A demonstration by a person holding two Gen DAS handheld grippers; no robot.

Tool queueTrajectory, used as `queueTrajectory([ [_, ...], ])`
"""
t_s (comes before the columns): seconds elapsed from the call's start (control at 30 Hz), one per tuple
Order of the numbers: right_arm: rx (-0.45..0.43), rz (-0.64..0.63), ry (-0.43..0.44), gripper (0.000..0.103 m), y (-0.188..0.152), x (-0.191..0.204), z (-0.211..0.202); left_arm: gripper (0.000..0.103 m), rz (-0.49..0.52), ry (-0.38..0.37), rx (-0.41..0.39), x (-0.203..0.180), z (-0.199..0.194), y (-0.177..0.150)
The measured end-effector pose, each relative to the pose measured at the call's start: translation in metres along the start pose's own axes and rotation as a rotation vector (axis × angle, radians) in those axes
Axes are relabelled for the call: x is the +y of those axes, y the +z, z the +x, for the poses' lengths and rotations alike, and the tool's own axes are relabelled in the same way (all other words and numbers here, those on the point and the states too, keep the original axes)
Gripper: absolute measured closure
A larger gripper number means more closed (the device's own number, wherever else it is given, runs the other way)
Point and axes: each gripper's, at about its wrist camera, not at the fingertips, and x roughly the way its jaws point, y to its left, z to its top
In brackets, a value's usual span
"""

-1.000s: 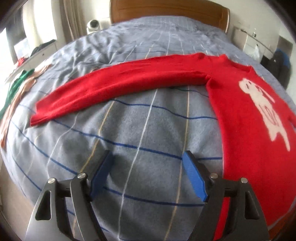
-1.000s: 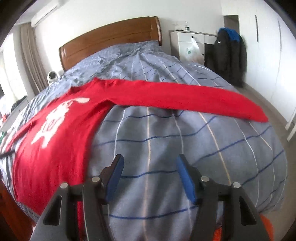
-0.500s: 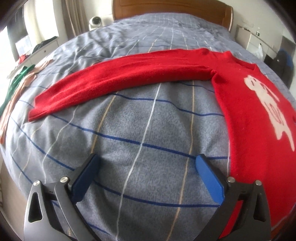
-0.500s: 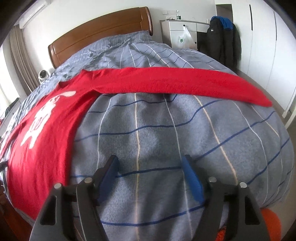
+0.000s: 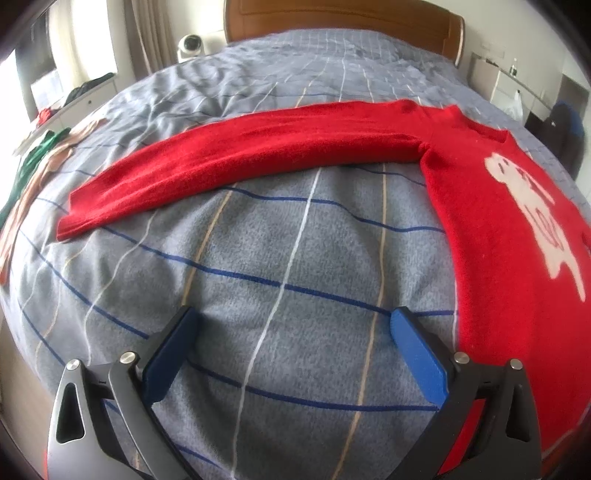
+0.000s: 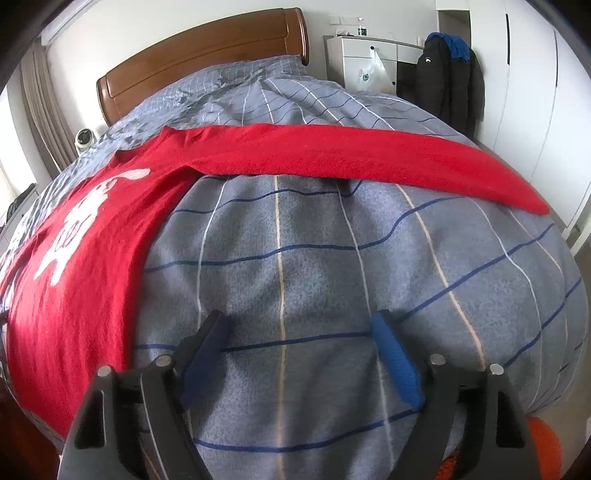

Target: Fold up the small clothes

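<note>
We are holding the left gripper (image 5: 291, 321) low over the blanket (image 5: 280, 258), its blue fingers (image 5: 417, 354) spread wide apart with nothing between them. We are holding the right gripper (image 6: 299, 328) the same way, jaws parted and gripping nothing, hovering above bare blanket.

Beyond the fingers, the red sweater (image 5: 509, 236) is lying flat and face up, its white animal picture (image 5: 532, 210) showing. Its body is running lengthwise from the near edge of the bed toward the headboard (image 5: 343, 18), hem nearest us and collar pointing away. The two sleeves are stretching straight out sideways, across the bed. In the left view the left sleeve (image 5: 236, 162) is reaching out to the left, cuff lying near the bed's left side; in the right view the right sleeve (image 6: 369, 158) is reaching to the right, cuff close to the bed's right edge. Both grippers are sitting apart from the cloth, each in the open corner between a sleeve and the body.

The blanket is grey with thin blue, white and tan lines, and it is covering the whole bed. Farther off we are seeing green and pale garments (image 5: 33, 162) at the left edge, the wooden headboard, a small white camera (image 5: 190, 44) beside the curtain (image 5: 147, 33), a white dresser (image 6: 365, 62), and a dark jacket (image 6: 450, 81) hanging by the wardrobe.
</note>
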Motion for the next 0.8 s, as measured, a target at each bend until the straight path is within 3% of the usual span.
queueTrajectory([
  [0.8, 0.010, -0.027, -0.007, 0.010, -0.0013, 0.0075, 0.0056, 0.001, 0.027, 0.012, 0.016, -0.0034, 0.0027, 0.0008],
])
